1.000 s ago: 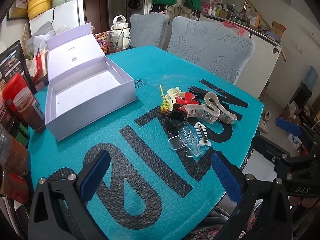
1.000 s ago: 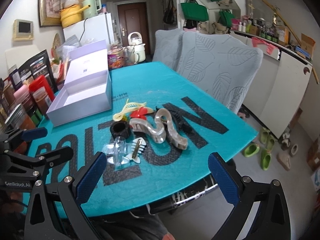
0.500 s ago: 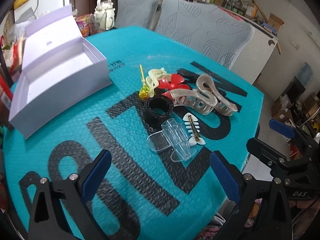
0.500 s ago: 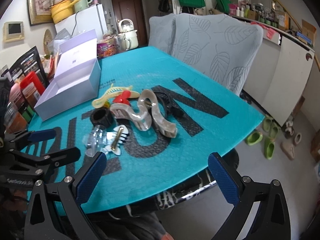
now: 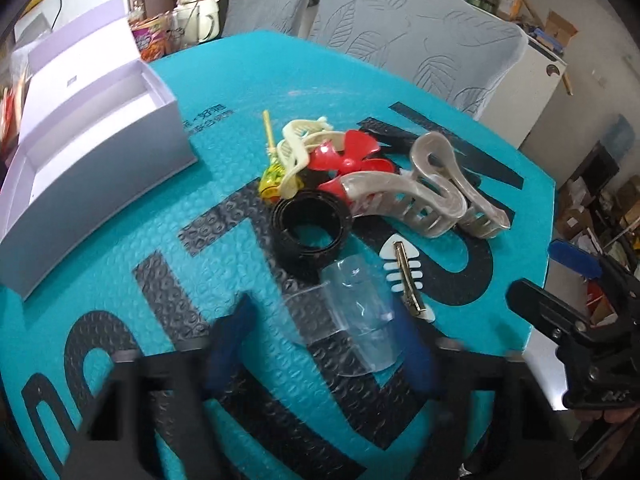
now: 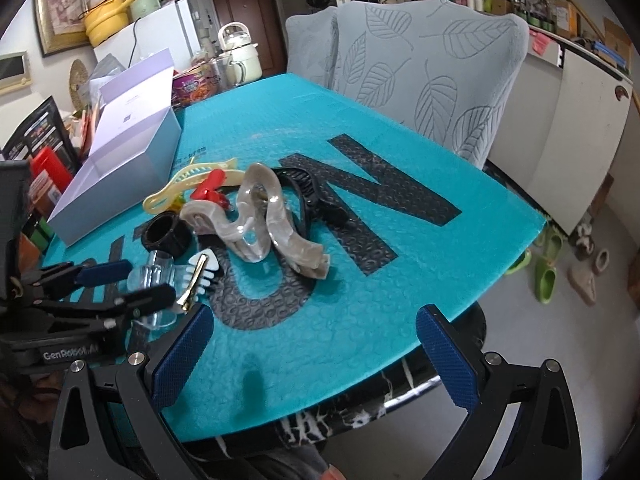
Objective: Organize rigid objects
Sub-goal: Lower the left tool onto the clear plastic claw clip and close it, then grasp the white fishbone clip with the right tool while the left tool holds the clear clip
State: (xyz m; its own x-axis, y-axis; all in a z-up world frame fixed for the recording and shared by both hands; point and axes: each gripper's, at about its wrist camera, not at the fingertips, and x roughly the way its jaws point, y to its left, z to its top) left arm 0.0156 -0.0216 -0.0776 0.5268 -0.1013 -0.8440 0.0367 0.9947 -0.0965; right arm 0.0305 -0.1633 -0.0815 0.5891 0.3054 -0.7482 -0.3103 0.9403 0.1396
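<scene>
Leaf-patterned grey chairs (image 6: 424, 80) behind the table, white fridge (image 6: 160, 36), brown door (image 6: 244, 12).

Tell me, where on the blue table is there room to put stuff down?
Bare mat lies past the hair-clip pile, toward the chairs, and along the near edge. The white box looks empty inside. It is crowded where the left gripper straddles the clear clip.

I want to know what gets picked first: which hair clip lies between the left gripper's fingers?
The clear transparent clip, nearest the left gripper; its jaws have just been closing around it. The others are coloured and farther off.
</scene>
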